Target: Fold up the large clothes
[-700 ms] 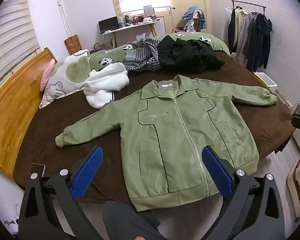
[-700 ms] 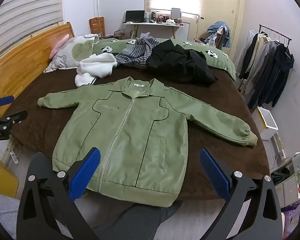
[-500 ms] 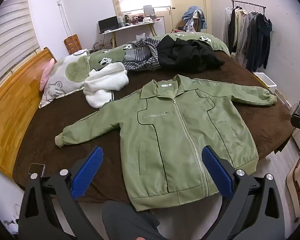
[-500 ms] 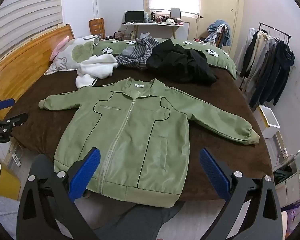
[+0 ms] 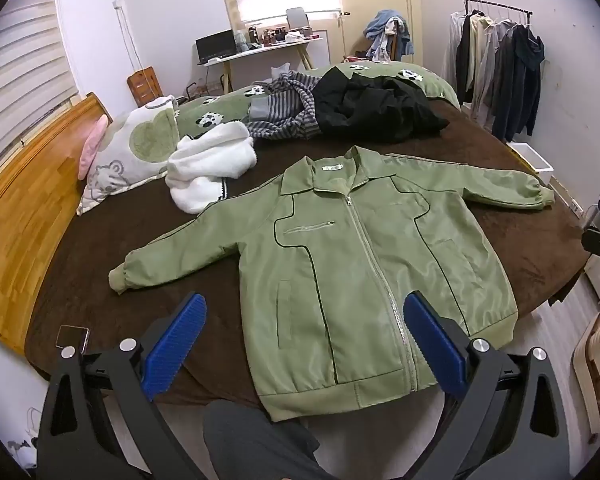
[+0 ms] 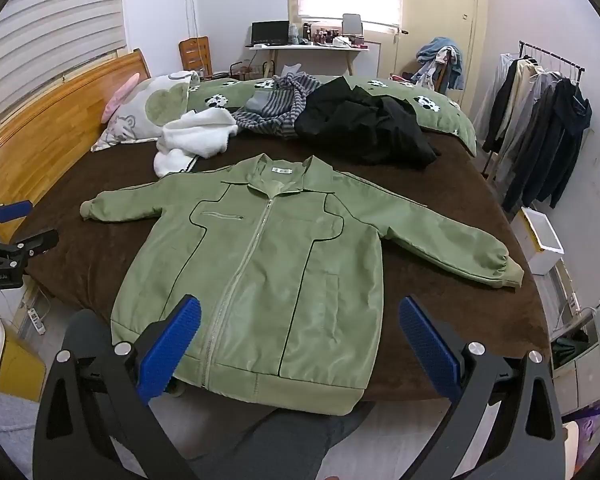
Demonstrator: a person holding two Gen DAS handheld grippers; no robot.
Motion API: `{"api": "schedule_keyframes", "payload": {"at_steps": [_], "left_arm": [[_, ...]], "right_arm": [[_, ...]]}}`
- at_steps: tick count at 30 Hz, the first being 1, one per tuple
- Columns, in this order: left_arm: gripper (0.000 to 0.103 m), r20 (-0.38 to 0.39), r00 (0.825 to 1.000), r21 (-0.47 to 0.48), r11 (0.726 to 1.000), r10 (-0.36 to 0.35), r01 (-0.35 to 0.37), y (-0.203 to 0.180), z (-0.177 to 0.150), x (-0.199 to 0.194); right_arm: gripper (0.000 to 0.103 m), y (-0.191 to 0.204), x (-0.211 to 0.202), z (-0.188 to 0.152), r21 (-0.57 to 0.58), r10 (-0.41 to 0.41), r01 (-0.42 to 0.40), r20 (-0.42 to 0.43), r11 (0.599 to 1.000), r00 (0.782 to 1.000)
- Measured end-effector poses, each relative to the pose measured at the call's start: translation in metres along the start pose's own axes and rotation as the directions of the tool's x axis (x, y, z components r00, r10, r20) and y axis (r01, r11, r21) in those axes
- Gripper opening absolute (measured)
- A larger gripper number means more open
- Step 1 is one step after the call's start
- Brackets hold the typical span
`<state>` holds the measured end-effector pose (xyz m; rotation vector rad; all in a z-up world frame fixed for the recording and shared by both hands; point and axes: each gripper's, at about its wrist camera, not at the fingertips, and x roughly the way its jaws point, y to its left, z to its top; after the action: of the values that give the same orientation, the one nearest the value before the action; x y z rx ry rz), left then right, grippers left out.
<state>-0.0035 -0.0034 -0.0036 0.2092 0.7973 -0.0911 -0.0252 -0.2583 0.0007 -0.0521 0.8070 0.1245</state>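
Two tools, both spread wide, nothing between the blue pads. Left tool (image 5: 302, 340) hovers over the near edge of the bed (image 5: 100, 248), pointing down at the jacket hem; right tool (image 6: 298, 340) same, above the hem on the other side. Neither touches cloth. Green jacket (image 5: 360, 272) lies flat, front up, zipped, on the brown bed cover, collar toward the far side, hem hanging just over the near edge. Sleeves are spread out to both sides: one cuff (image 5: 118, 280) toward the headboard side, other cuff (image 5: 540, 196) toward the clothes rack side. Black piping runs down both front panels; a small chest zip pocket sits on one panel. Behind the jacket, well apart from it: white fleece (image 5: 208, 168) near the collar side, striped garment (image 5: 284, 116), black garment (image 5: 376, 112), all in loose heaps. Pillow (image 5: 132, 160) with a bear print leans by the wooden headboard (image 5: 24, 200). Green panda-print duvet (image 5: 228, 108) is bunched at the far side. A phone (image 5: 73, 337) lies on the bed corner just beside the left tool. Person's leg in grey trousers (image 5: 252, 444) shows below the hem. Clothes rack (image 5: 500, 72) stands against the wall; surface (image 5: 260, 50) under the window carries a monitor and clutter. In the right view the left tool shows at the picture's left edge.
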Motion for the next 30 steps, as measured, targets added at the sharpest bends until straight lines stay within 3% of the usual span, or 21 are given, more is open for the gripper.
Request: {"api": "schedule_keyframes", "payload": {"at_steps": [30], "left_arm": [[0.097,-0.026,1.0,0.004,1.0,-0.001,0.002,0.006,-0.009,0.01]], "right_arm": [[0.098,-0.002,-0.001,0.001,0.018,0.009,-0.009,0.009,1.0,1.0]]}}
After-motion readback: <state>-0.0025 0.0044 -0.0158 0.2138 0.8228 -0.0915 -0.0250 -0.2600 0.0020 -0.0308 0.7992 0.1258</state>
